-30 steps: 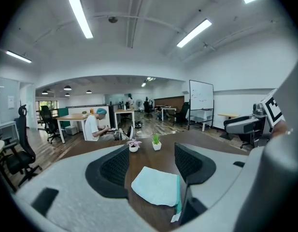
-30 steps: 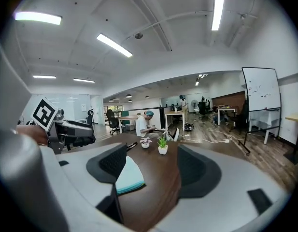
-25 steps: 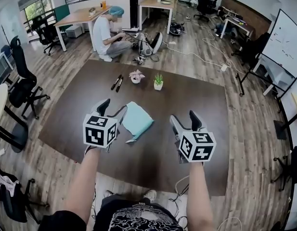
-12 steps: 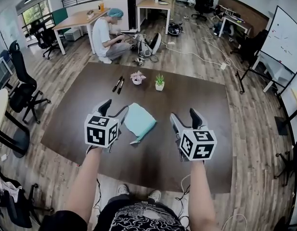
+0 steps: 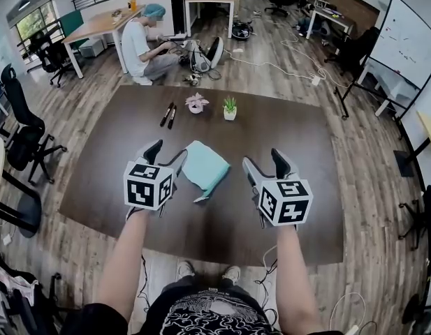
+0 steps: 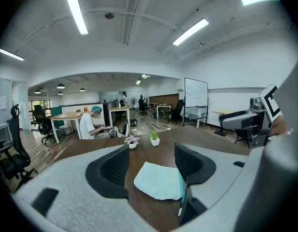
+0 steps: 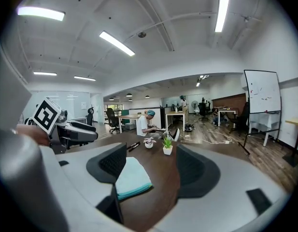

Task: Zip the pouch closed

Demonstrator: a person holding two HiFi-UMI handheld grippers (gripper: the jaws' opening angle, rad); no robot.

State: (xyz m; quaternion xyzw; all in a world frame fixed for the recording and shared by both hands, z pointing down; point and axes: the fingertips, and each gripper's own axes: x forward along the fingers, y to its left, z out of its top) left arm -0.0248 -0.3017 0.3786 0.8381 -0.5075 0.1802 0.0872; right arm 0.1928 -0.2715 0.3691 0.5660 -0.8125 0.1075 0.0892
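**Both grippers open over table, pouch untouched**

Head view: light teal pouch (image 5: 205, 167) lies flat on the dark brown table (image 5: 285, 135), centre of frame, between the two grippers. Left gripper (image 5: 165, 155) hovers just left of the pouch, fingers wide apart, nothing in them. In the left gripper view the pouch sits low between the jaws, closer to the right-hand pad, not touching either. Right gripper (image 5: 265, 165) sits right of centre, near the pouch but apart from it, fingers also spread wide and empty. In the right gripper view the pouch shows lower left, just ahead of the left-hand pad. A small pale tab sticks out at the pouch's lower corner.

Above the pouch in the head view: pink potted plant (image 5: 197, 103), green potted plant (image 5: 230, 107), two dark markers (image 5: 167, 115) to their left. Person (image 5: 140, 44) crouches on the floor, upper left. Whiteboard (image 5: 405, 44) upper right.
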